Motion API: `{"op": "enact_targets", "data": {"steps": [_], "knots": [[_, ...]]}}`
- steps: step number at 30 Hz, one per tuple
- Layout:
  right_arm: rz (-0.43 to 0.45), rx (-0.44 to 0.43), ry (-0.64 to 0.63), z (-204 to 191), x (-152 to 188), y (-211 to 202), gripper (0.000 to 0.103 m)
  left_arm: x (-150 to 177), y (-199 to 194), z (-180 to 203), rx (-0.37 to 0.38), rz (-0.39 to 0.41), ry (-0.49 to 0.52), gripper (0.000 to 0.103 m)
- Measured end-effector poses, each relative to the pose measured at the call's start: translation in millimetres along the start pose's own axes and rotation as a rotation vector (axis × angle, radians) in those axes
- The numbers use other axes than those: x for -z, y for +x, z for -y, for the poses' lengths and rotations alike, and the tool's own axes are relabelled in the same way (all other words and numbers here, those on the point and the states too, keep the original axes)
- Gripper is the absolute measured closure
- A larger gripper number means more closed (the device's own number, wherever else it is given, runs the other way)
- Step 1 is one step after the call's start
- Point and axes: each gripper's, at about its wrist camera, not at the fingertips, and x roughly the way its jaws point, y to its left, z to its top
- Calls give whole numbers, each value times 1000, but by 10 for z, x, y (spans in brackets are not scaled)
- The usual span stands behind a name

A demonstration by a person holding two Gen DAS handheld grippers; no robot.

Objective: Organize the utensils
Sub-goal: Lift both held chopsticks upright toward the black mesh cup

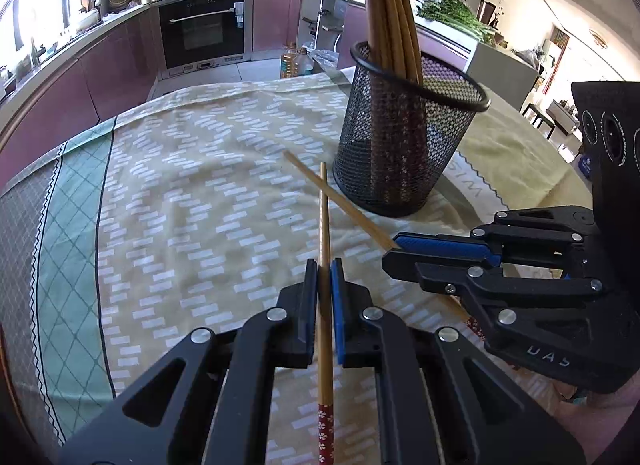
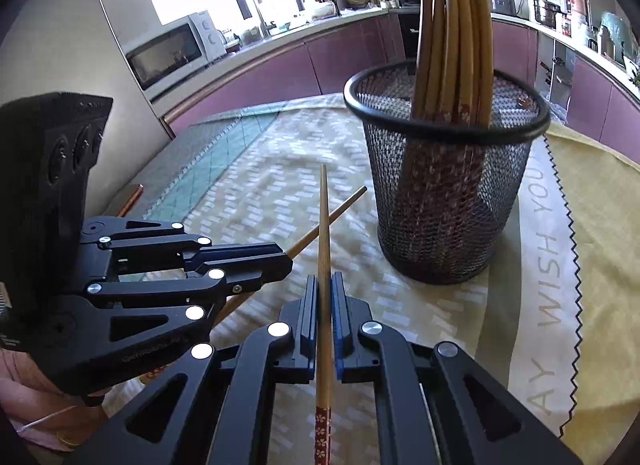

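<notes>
My left gripper is shut on a wooden chopstick with a red flowered end, its tip pointing forward. My right gripper is shut on a second such chopstick. The two chopsticks cross above the cloth, just in front of a black mesh holder that stands upright with several chopsticks in it. The right gripper shows at right in the left wrist view; the left gripper shows at left in the right wrist view. The holder is ahead and right in the right wrist view.
A yellow patterned tablecloth with a green border covers the table. Purple kitchen cabinets and an oven lie beyond the far edge. A microwave stands at the left. Greens lie on a white box behind the holder.
</notes>
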Motion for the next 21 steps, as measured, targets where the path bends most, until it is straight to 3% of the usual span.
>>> {"op": "enact_targets", "data": {"steps": [5, 21], "knots": [[49, -37, -13, -23, -27, -188, 97, -48, -161, 5, 23, 39, -4, 95], [151, -41, -11, -26, -109, -554, 97, -121, -466, 49, 57, 112, -13, 96]]}}
